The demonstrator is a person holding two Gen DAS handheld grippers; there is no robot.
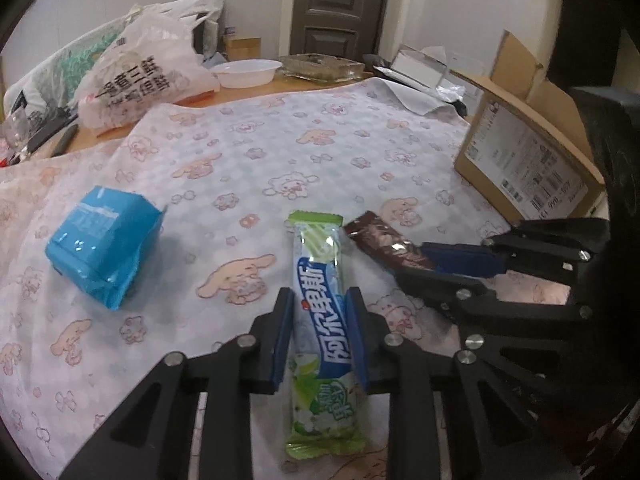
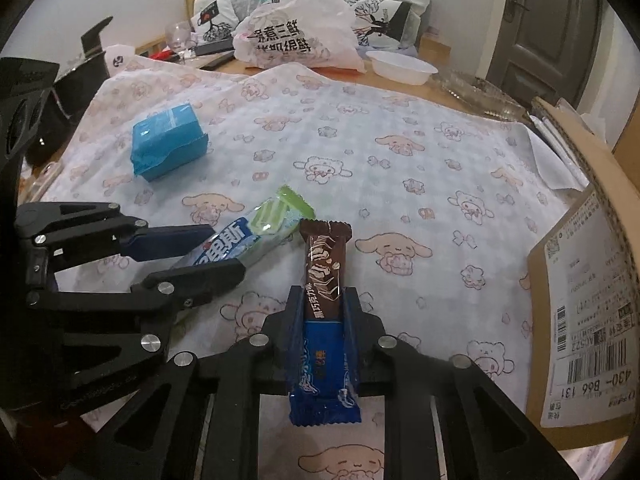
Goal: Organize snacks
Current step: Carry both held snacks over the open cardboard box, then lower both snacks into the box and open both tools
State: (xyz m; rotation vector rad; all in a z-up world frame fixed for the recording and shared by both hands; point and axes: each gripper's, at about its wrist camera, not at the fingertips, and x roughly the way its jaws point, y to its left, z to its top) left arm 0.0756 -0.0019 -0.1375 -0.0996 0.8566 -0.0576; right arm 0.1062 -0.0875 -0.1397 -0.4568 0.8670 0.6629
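The green-and-blue candy stick (image 1: 320, 316) lies lengthwise between the blue pads of the left gripper (image 1: 320, 300), whose fingers (image 1: 282, 336) are closed against both of its long sides. Its far green end reaches out over the cartoon-print cloth (image 1: 280, 140) that covers the worktop. Just beside it, the brown-and-blue chocolate bar (image 2: 326, 304) sits in the right gripper (image 2: 322, 300), whose fingers (image 2: 294, 320) press in on its 2 edges; the brown end points away, the blue end hangs back toward the camera. The tips of the 2 snacks nearly meet, the green end close to the brown one, though I cannot tell if they touch.

Off to the left, well apart from both, a blue wrapped packet (image 1: 104, 248) rests on the cloth by itself. At the right edge stands an open cardboard box (image 1: 532, 160) with a printed shipping label on its side. Along the far edge of the worktop, past the cloth, are a white plastic bag (image 1: 144, 76) with black lettering, a white plastic bowl (image 1: 246, 72) and a clear tray (image 1: 320, 66). A dark door (image 1: 340, 4) stands behind.
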